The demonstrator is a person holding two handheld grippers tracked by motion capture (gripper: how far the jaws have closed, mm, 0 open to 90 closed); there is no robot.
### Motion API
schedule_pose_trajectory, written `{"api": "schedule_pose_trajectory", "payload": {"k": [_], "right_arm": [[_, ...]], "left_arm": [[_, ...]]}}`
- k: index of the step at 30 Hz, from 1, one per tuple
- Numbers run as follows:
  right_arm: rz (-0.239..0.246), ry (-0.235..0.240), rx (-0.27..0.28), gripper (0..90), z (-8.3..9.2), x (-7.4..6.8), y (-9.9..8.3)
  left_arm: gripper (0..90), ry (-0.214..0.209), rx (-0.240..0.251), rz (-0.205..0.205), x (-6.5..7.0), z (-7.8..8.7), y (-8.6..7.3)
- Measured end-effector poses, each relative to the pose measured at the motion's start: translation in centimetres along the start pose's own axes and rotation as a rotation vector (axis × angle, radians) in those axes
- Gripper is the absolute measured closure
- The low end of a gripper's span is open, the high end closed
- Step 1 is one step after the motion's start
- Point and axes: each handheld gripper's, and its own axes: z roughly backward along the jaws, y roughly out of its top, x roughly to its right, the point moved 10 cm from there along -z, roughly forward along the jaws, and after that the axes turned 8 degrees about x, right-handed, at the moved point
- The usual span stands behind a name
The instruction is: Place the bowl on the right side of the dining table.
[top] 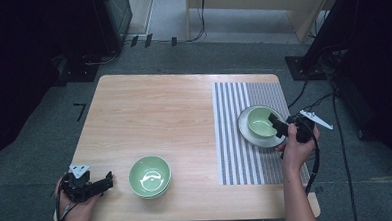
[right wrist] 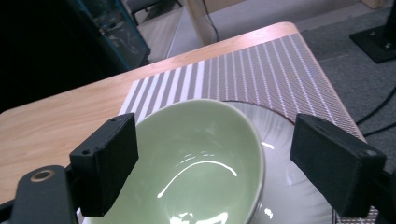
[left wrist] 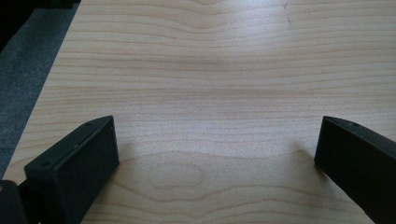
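One glossy pale green ceramic bowl (right wrist: 205, 158) sits on the white ribbed plate (top: 246, 131), itself on the grey-and-white striped woven placemat (top: 235, 149); right gripper (top: 279, 125) hangs just above it, jaws spread wide, bowl rim between them but untouched; judged: this placement done. Second pale green bowl (top: 150, 176) waits on the light wooden table (left wrist: 196, 70) near the front edge; left gripper (top: 103, 183) beside it, released, empty; likely next to move.

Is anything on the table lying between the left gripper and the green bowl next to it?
Nothing visible. In the high view only bare wood separates the left gripper from the green bowl on the table. Its fingers stand apart over bare tabletop.
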Motion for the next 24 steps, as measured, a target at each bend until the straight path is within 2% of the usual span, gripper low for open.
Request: {"api": "schedule_pose_trajectory", "payload": {"k": [4,9,17,24], "right_arm": [[0.041,0.008,-0.006,14.9,0.6,-0.3,-0.4],[0.061,-0.005,-0.014,14.9,1.5,0.0,-0.7],[0.054,-0.039,-0.007,14.9,2.8,1.0,-1.0],[0.063,-0.056,-0.018,14.9,3.2,1.4,-1.6]], "left_arm": [[0.0,0.0,0.0,0.0,0.0,0.0,0.0],[0.0,0.0,0.0,0.0,0.0,0.0,0.0],[0.0,0.0,0.0,0.0,0.0,0.0,0.0],[0.0,0.0,0.0,0.0,0.0,0.0,0.0]]}}
